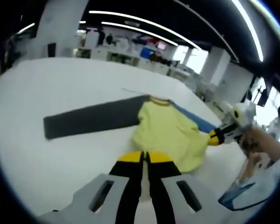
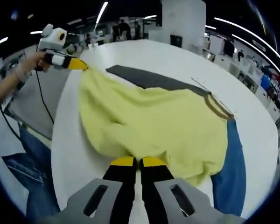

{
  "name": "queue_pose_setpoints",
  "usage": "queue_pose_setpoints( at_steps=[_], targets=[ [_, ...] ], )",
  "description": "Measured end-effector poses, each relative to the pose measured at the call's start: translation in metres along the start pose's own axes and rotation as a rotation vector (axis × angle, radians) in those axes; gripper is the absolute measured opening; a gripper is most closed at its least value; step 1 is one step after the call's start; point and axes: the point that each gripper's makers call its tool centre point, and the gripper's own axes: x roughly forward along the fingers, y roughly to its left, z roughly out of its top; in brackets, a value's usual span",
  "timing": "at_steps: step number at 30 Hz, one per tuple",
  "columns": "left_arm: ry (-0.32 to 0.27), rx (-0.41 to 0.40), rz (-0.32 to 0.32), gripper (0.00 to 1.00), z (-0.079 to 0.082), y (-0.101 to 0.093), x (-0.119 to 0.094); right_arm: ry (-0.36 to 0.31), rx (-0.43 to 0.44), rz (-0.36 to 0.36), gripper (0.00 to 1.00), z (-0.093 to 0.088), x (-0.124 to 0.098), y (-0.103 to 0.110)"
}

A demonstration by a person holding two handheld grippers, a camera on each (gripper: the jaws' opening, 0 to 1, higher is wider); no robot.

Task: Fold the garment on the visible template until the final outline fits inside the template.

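Yellow garment lies on the white table, partly covering the dark template; blue cloth lower right. I hold both hem corners: right gripper clamped on the near edge, left gripper clamped upper left; hem runs between them. Left gripper view shows the template's full bare length, leftward.
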Motion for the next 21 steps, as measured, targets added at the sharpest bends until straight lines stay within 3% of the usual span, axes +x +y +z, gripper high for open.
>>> queue_pose_setpoints(
  at_steps=[4, 10, 18, 21],
  targets=[
    [-0.012, 0.023, 0.001, 0.0, 0.007, -0.004, 0.0, 0.019, -0.047, -0.025, 0.04, 0.007, -0.024, -0.008],
    [-0.053, 0.069, -0.014, 0.0, 0.031, -0.014, -0.003, 0.124, -0.163, 0.001, 0.04, 0.008, -0.058, -0.011],
    [-0.07, 0.172, -0.038, 0.0, 0.055, -0.036, -0.005, 0.187, -0.284, -0.016, 0.03, 0.019, -0.089, -0.016],
    [-0.076, 0.202, -0.055, 0.0, 0.061, -0.046, -0.008, 0.223, -0.365, -0.024, 0.03, 0.021, -0.102, -0.017]
  ],
)
